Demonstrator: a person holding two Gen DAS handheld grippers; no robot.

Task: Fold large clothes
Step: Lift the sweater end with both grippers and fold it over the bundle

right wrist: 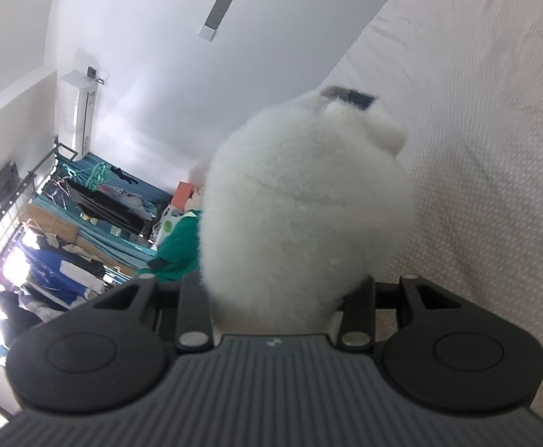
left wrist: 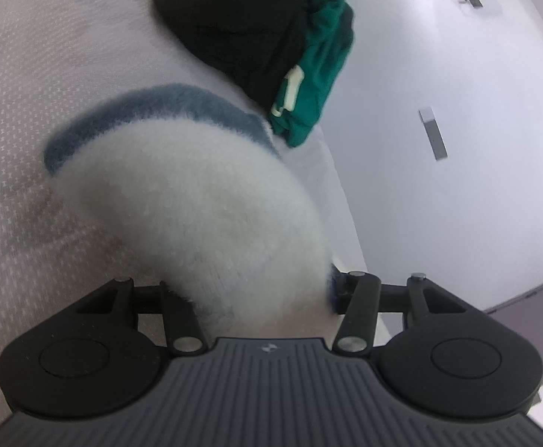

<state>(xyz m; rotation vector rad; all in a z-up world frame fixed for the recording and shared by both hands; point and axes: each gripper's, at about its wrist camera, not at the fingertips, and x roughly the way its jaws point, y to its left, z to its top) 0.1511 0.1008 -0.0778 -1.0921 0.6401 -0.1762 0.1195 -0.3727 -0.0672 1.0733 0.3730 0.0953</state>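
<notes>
Bedding: pale dotted mattress cover point(left wrist: 29, 111) under everything, white wall beyond.

Item 1: fluffy white garment point(left wrist: 196, 216), blue band at its 11 o'clock edge, bunched and raised off the cover.

Item 2: left gripper point(left wrist: 260, 294), half-spread, clamped on its fluff; right gripper point(right wrist: 277, 298) likewise, narrower.

Risk, I judge: plush pile slips free (thick, little purchase), or uneven holds skew the fold.

Obstruction: dark and green clothes point(left wrist: 271, 37) heaped at 12 to 1 o'clock, near the blue band; cluttered racks point(right wrist: 66, 223) at 9.
</notes>
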